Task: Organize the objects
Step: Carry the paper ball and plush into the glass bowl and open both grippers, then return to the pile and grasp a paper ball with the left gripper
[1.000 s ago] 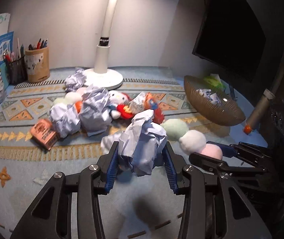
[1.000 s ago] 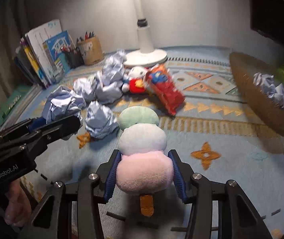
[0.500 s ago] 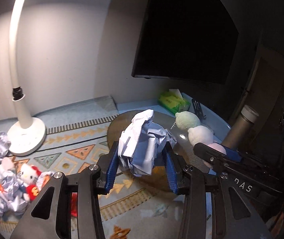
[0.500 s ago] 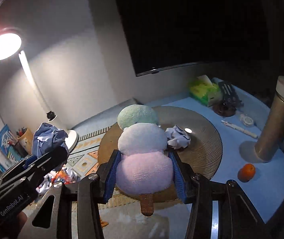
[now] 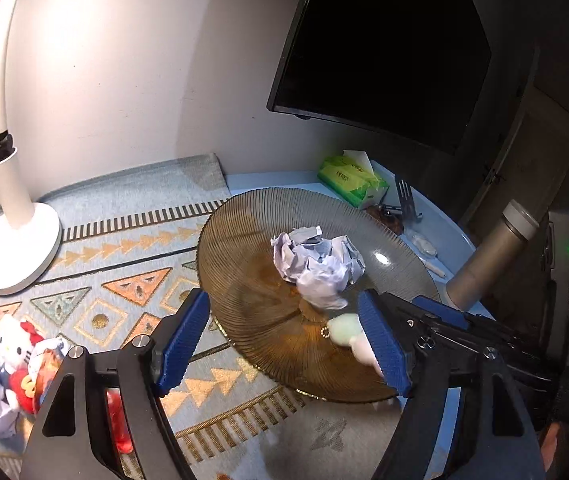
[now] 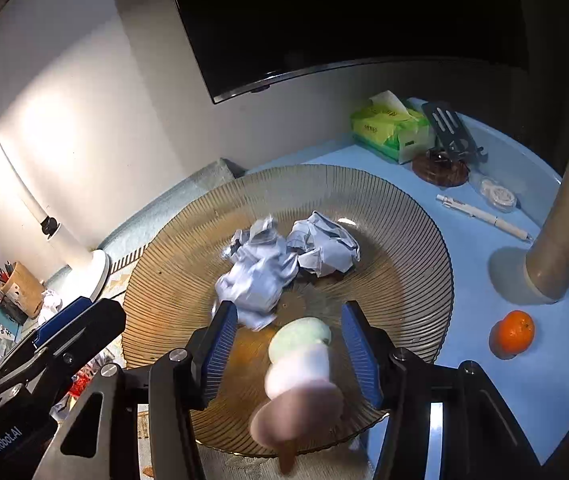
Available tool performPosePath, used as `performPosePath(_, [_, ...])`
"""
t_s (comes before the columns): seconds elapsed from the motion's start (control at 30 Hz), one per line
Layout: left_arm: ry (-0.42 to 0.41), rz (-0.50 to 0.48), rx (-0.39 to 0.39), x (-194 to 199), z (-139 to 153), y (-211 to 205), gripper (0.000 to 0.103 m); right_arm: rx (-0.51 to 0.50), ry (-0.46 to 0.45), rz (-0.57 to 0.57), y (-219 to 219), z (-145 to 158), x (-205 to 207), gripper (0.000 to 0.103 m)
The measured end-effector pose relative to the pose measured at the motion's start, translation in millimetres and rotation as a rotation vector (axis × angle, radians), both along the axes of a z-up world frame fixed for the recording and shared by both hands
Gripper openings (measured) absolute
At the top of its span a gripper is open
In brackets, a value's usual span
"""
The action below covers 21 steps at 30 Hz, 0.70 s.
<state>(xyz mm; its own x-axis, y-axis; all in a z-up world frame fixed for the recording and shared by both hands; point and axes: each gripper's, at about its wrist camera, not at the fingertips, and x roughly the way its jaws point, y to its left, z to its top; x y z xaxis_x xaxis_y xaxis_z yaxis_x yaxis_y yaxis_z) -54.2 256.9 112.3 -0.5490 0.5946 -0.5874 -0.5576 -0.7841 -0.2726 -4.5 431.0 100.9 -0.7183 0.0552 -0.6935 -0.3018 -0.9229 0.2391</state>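
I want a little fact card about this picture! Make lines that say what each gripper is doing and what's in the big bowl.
Left gripper: open, holding nothing
Right gripper: open, plush between the jaws but not touching them
Pastel ice-cream plush toy on a stick: blurred, seems to be dropping over the bowl's near edge
Ribbed amber glass bowl: holds two crumpled pale blue paper balls
Paper ball on the left: blurred, next to the other ball
Paper ball on the right: resting in the bowl
Small orange fruit: on the blue table, outside the bowl
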Motion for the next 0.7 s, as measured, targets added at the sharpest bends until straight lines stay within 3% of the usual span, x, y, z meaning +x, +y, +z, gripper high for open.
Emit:
performPosePath(0.2, [0.115, 0.083, -0.012, 40.4, 20.6, -57.5, 0.075, 0.099, 0.067, 0.047, -45.3, 23.4, 27.1, 0.053])
performPosePath(0.4, [0.163, 0.237, -0.029, 79.6, 29.1, -139.9, 0.076, 0.172, 0.108, 0.133, -109.5, 35.9, 42.0, 0.053])
performPosePath(0.7, [0.143, 0.497, -0.123, 98.3, -11.5, -250.1, 0.076, 0.146, 0.096, 0.274, -177.4, 7.7, 37.8, 0.053])
